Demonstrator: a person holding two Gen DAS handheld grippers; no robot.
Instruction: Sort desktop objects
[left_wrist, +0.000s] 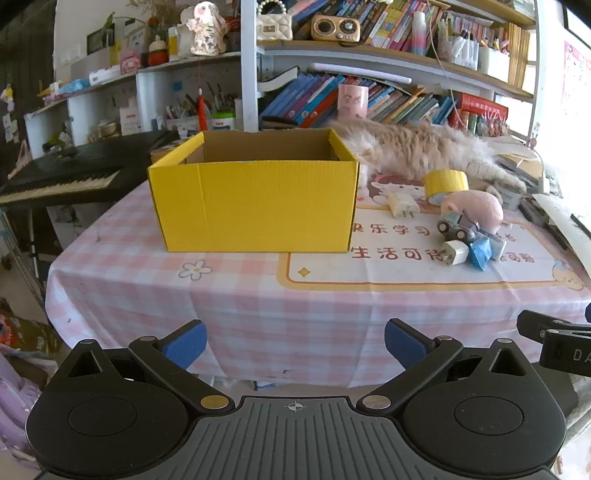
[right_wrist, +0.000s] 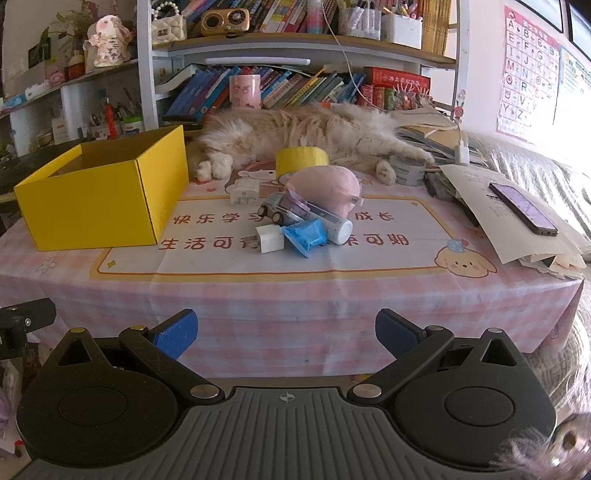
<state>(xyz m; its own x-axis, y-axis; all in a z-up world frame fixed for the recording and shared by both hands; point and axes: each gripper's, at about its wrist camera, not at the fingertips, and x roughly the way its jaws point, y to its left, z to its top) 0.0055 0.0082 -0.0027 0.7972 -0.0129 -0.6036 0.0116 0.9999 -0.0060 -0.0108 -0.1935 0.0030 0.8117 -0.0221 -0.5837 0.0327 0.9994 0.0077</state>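
both grippers hang short of the table edge with jaws spread as wide as they go and nothing between them. straight ahead of the left gripper (left_wrist: 294, 345) stands the open yellow box (left_wrist: 255, 206). ahead of the right gripper (right_wrist: 286, 334), well beyond its fingertips, lies the clutter: white charger (right_wrist: 269, 239), blue packet (right_wrist: 304, 236), toy car (right_wrist: 275, 211), pink plush (right_wrist: 327, 186), yellow tape roll (right_wrist: 302, 159), a second plug (right_wrist: 244, 192). behind them sprawls a cat (right_wrist: 295, 131).
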